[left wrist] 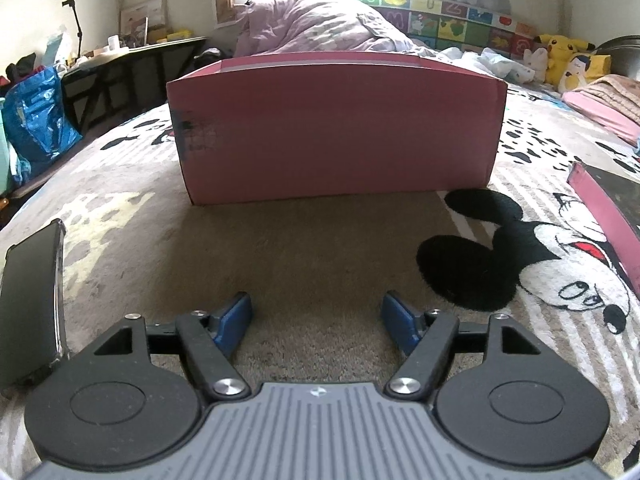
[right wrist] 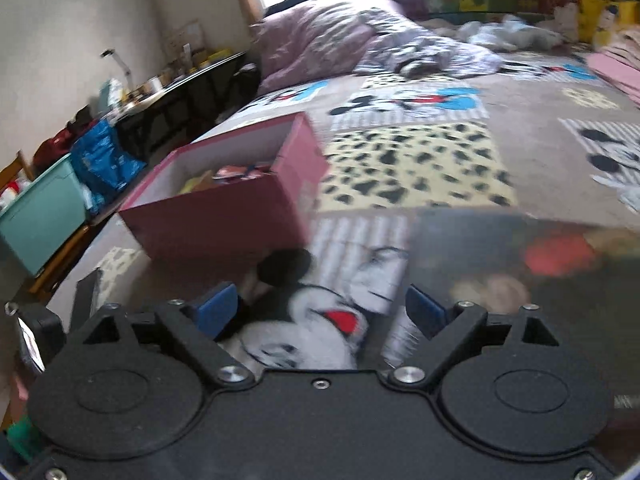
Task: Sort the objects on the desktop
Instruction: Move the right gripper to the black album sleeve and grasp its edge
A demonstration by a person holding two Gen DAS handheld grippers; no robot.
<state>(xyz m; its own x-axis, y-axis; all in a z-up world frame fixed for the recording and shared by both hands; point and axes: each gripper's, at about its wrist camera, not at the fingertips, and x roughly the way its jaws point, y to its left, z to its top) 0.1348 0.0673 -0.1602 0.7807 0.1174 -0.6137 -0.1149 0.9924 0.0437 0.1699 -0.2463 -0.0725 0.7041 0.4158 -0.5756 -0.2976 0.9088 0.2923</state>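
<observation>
A pink cardboard box (left wrist: 336, 128) stands on the Mickey Mouse blanket straight ahead of my left gripper (left wrist: 316, 312), which is open and empty just above the blanket. A black phone (left wrist: 30, 304) lies at its left. In the right wrist view the same pink box (right wrist: 224, 208) is open-topped with several small items inside. My right gripper (right wrist: 320, 308) is open and empty, raised above the blanket. The box lid (right wrist: 520, 264), dark and glossy with a blurred picture, lies under its right finger; it also shows in the left wrist view (left wrist: 608, 208).
The blanket (left wrist: 280, 248) covers a bed. A rumpled lilac duvet (left wrist: 320, 24) lies behind the box. Plush toys (left wrist: 568, 56) sit at the far right. A black table (left wrist: 132, 68), a blue bag (left wrist: 36, 120) and a teal bin (right wrist: 40, 208) stand at the left.
</observation>
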